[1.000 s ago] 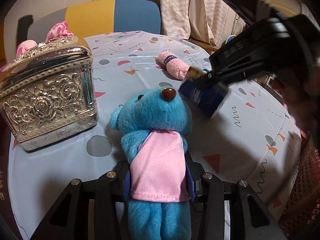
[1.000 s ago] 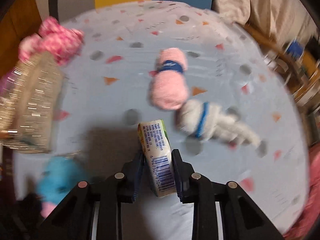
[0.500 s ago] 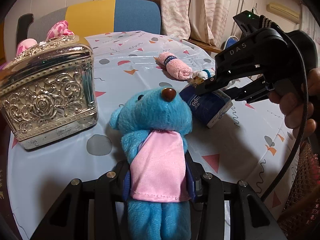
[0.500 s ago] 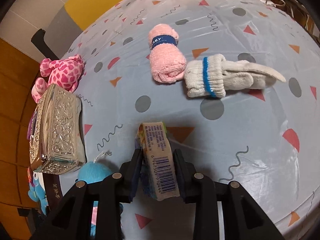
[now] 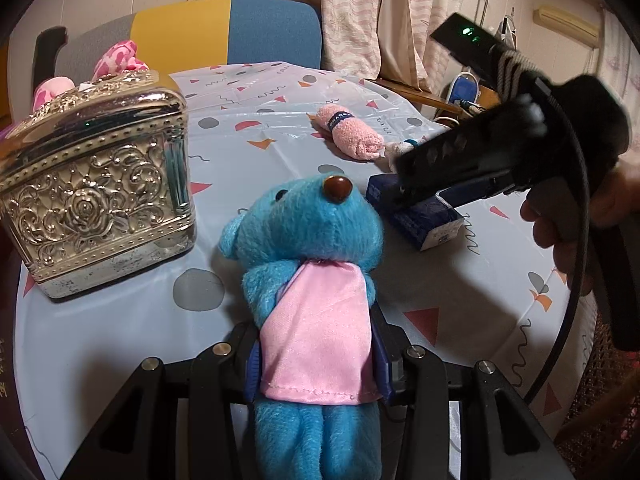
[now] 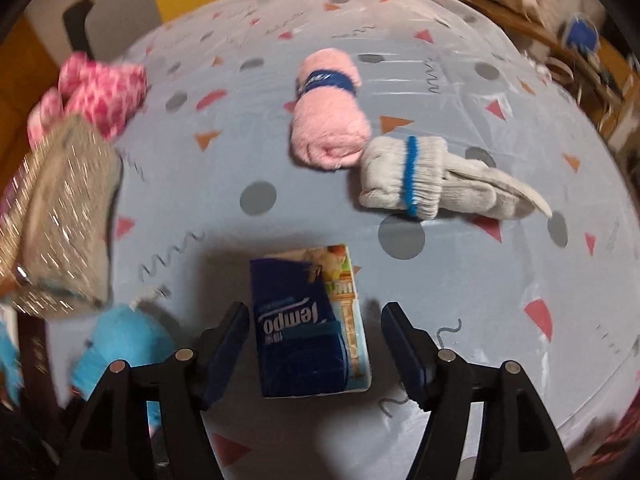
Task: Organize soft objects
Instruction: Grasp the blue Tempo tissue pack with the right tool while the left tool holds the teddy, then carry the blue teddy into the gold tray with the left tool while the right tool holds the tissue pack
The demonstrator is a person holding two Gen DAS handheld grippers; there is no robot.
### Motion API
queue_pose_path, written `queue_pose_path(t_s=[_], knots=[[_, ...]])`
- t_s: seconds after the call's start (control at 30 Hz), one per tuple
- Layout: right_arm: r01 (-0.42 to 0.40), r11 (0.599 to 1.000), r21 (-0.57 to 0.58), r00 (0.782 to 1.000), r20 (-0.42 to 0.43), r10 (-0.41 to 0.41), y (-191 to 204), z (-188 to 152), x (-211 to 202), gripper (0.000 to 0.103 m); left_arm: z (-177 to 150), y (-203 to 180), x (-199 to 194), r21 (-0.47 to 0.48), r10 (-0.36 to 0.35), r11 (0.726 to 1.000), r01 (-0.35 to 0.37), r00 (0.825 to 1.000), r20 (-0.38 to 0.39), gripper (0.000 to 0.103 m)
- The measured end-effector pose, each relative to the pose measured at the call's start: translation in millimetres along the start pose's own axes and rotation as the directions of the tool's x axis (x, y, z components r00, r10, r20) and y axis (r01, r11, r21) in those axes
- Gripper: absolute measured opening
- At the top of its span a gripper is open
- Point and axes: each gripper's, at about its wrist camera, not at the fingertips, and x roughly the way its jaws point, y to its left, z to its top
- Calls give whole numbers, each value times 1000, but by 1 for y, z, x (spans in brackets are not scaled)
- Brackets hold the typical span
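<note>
Both grippers are matte black with silver screw heads; the left gripper [image 5: 318, 364] and right gripper [image 6: 314, 344] have blue pads [image 6: 228, 340]. A black cable (with green light) trails by the bare-skinned hand [image 5: 576, 216].

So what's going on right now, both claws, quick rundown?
Left gripper shut on blue teddy. Right gripper open, tissue pack lying flat on table between its fingers. Pink towel roll and white glove lie beyond.

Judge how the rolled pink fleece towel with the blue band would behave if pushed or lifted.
The rolled pink fleece towel is cylindrical, so it probably rolls sideways if pushed. Fluffy fabric suggests light and squashy. Its blue band likely keeps it from unrolling.
</note>
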Motion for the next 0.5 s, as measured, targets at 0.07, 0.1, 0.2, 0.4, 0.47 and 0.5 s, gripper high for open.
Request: queue_pose_path(t_s=[0.07,0.1,0.2,0.4,0.47,0.5], knots=[[76,996,-48,997,2,-76,8,-1,5,53,0,0,0,0,0,1000,0,1000,0,44],[109,992,-56,994,-9,-110,9,-2,8,52,0,0,0,2,2,1000,-2,1000,0,44],[107,992,-74,994,-13,-108,11,-3,11,53,0,-2,1,7,8,1000,-8,1000,-1,44],[79,995,-61,996,-27,-81,6,-3,15,54,1,-5,2,22,21,1000,-21,1000,-5,44],[89,993,-81,996,-19,-90,6,-4,15,53,3,-8,2,36,36,999,-35,999,-14,43],[100,990,-104,995,-8,-102,8,-4,15,53,4,-9,2,44,44,998,-43,999,-21,41]])
